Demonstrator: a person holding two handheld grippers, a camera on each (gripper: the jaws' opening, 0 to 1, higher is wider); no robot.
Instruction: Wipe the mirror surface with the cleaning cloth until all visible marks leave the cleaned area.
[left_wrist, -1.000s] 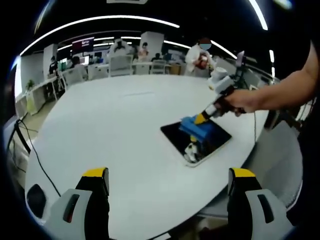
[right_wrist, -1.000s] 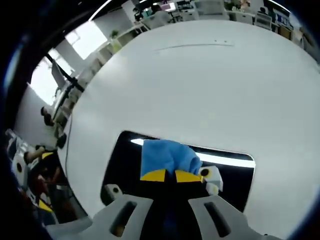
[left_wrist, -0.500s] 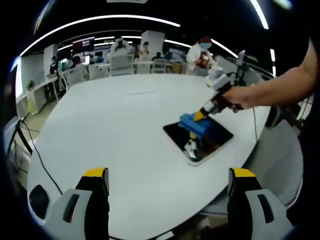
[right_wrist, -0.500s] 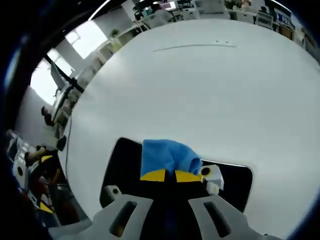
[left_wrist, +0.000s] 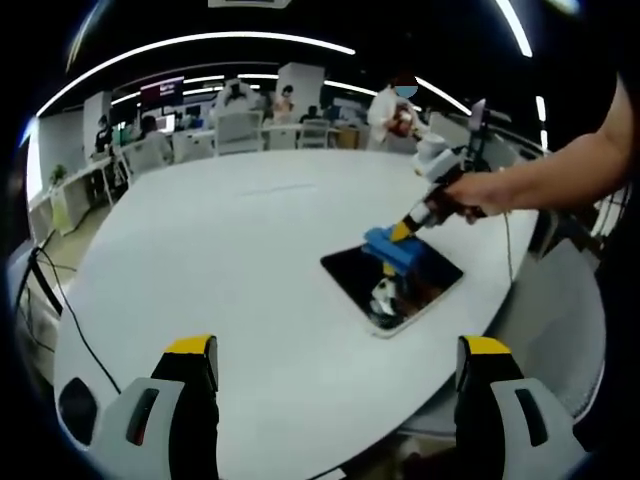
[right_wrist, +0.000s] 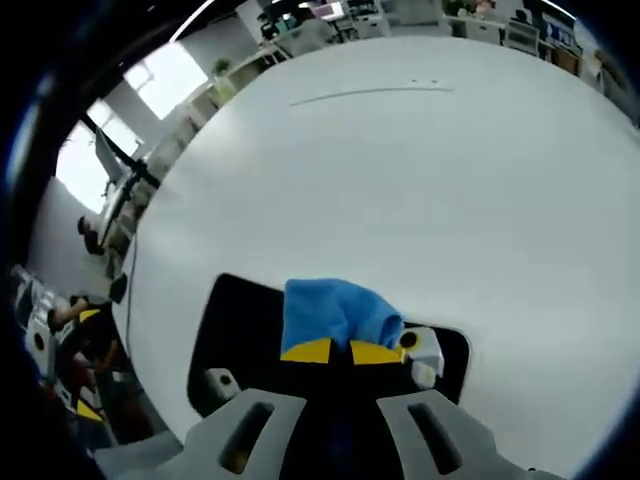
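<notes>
The right claw (right_wrist: 332, 351), clenched on the cloth (right_wrist: 335, 312), pressed it onto the mirror (left_wrist: 392, 279) lying on the worktop (left_wrist: 230, 260) mid-wipe, while the left claw (left_wrist: 338, 350) hung released, well short; the next stroke probably needed the uncovered glass nearer it.

A large round white table (left_wrist: 230, 270) occupies most of the left gripper view; its smooth matte top (right_wrist: 420, 190) also spans the right gripper view. A thin black cable (left_wrist: 62, 300) runs down past the table's near-left edge toward the floor. Beyond the table's far edge stand several white office chairs (left_wrist: 240, 130), with desks and dark monitor screens (left_wrist: 165, 92) behind them. People (left_wrist: 398, 112) stand or sit in the background; details are too small to tell. Long curved white ceiling light strips (left_wrist: 200, 42) run overhead. A bright window (right_wrist: 165, 78) lies past the table's far-left edge.
</notes>
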